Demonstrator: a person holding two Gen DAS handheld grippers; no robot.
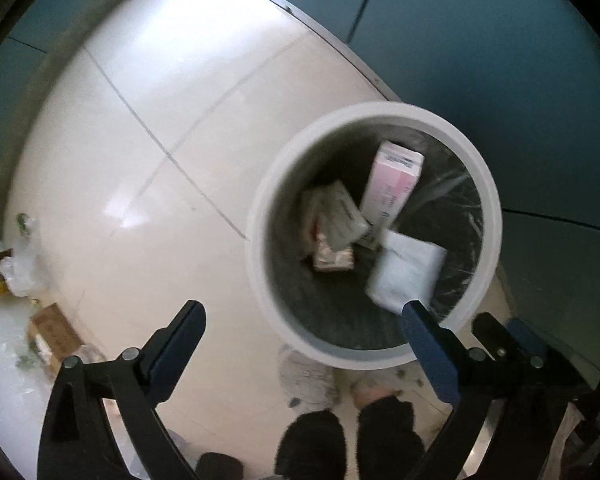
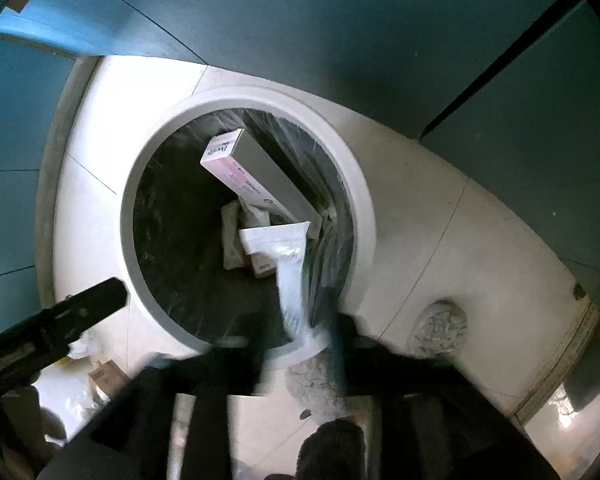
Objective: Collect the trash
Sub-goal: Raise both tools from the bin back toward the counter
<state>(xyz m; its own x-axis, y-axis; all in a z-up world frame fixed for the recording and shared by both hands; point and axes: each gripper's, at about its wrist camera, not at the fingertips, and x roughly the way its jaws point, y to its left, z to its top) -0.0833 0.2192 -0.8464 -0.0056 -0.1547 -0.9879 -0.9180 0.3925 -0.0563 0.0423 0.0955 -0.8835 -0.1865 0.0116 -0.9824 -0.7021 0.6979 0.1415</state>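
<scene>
My left gripper (image 1: 302,320) hangs spread and empty beside the bin (image 1: 260,216). My right gripper (image 2: 296,332) is blurred over the rim; a white bag (image 2: 290,280) sits between its fingers, grip unclear.

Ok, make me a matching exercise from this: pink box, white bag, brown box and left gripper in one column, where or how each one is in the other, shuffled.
Things:
1. pink box
2. white bag
3. brown box
4. left gripper

Places or states:
A. at the near rim of the bin
B. open, holding nothing
C. leaning on end inside the bin
D. on the floor, outside the bin

Pairs: 1-C, 2-A, 3-D, 4-B
</scene>
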